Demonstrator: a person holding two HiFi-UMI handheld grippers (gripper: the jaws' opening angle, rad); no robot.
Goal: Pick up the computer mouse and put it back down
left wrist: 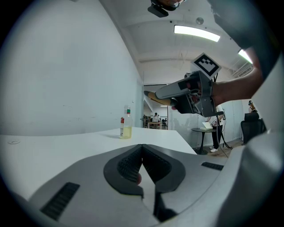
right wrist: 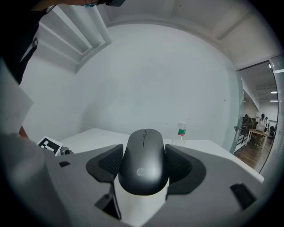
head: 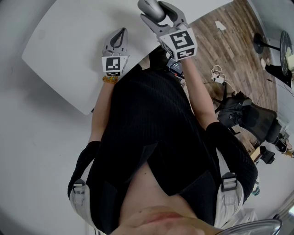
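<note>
A computer mouse is clamped in the right hand-held gripper, held above the white bench near its edge. The left hand-held gripper is shown clenched and empty.

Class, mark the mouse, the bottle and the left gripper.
mouse (right wrist: 144, 168), right gripper view, its top shell.
bottle (left wrist: 126, 131), left gripper view, its lower body.
left gripper (left wrist: 142, 146), left gripper view, where its tips meet.

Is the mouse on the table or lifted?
Lifted: the right gripper clamps the mouse by its sides, above the white table.
</note>
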